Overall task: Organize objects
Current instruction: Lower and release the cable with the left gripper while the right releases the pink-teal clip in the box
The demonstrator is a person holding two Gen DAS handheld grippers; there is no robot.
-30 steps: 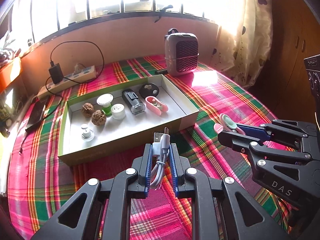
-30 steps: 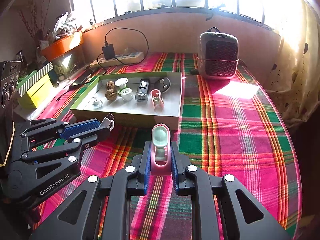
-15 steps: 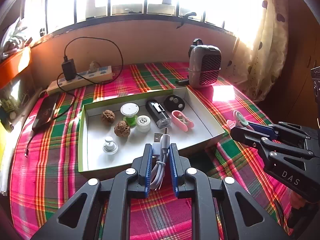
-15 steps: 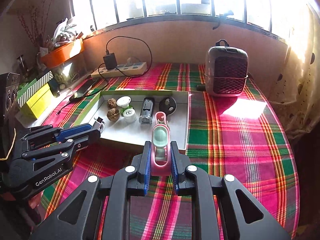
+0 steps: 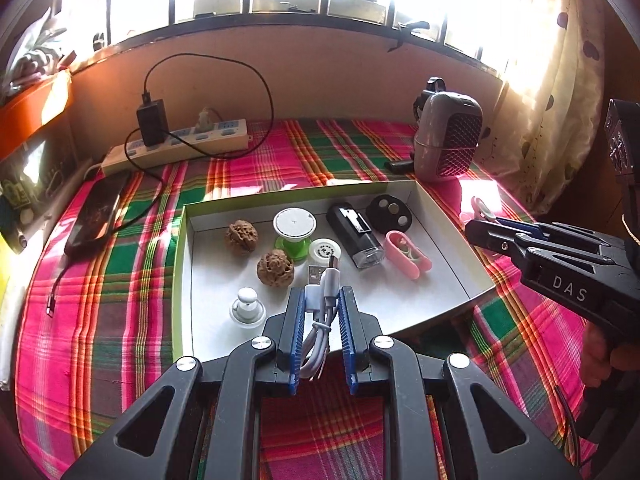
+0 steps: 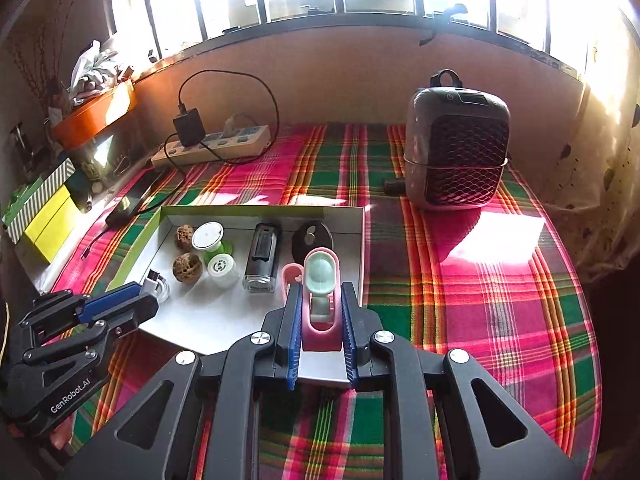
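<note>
Shallow white cardboard tray [image 5: 192, 280] with green rim sits on the plaid-clothed table [image 5: 120, 264]; left claw [image 5: 322, 332] is clamped on a coiled white USB cable [image 5: 320, 312] above the tray's near edge; right claw [image 6: 320, 320] is clamped on a smooth pink oblong case [image 6: 320, 300] over the tray's near right corner; two wrinkled walnuts [image 5: 276, 268] lie inside the tray.

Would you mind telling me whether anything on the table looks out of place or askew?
Nothing looks spilled or damaged. The black lamp and the pink case lie at a slant in the tray. Two items remain outside it: the white cable and the pink clip.
</note>
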